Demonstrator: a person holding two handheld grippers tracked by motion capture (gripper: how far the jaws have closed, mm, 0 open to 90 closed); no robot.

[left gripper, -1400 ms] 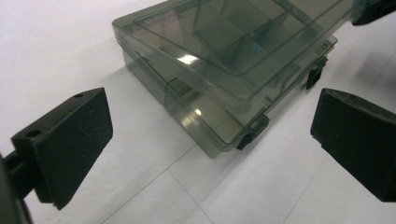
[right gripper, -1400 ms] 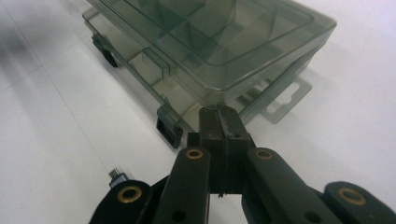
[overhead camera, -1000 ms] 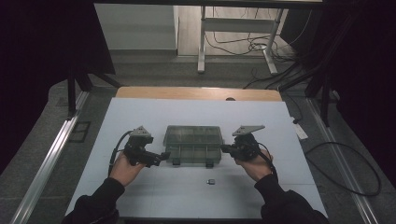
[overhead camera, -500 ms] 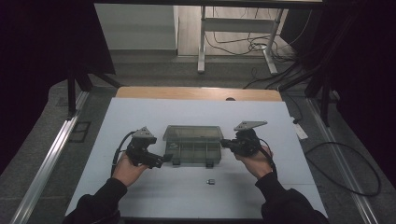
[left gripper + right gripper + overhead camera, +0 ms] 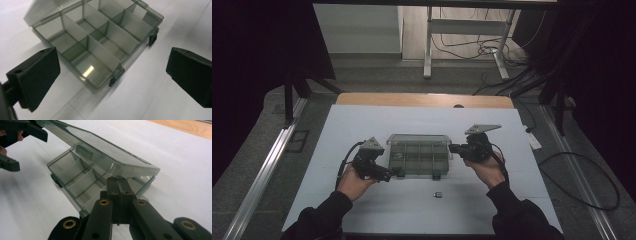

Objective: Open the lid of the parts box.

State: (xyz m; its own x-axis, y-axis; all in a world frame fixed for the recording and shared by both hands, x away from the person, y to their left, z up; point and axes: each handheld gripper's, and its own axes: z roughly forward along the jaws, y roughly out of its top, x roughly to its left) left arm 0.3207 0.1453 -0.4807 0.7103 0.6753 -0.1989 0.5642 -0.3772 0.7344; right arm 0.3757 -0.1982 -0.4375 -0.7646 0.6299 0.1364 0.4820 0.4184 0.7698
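Note:
A smoky clear compartment box (image 5: 419, 162) lies mid-table with several empty cells (image 5: 100, 47). Its lid (image 5: 105, 152) stands part-way up, hinged at the far side. My right gripper (image 5: 119, 182) is shut, its joined tips pressed under the lid's near right corner; from above it sits at the box's right end (image 5: 454, 148). My left gripper (image 5: 113, 75) is open, its two pads wide apart on either side of the box's front left corner without touching it. From above it rests at the box's left front (image 5: 393, 175).
A small dark piece (image 5: 438, 194) lies on the white table sheet (image 5: 512, 200) in front of the box. Two black latches (image 5: 153, 37) hang off the box's front wall. The wooden table edge (image 5: 422, 100) runs along the far side.
The lid has risen from nearly flat on the box to tilted up, with the right gripper under its corner. Both hands have barely shifted.

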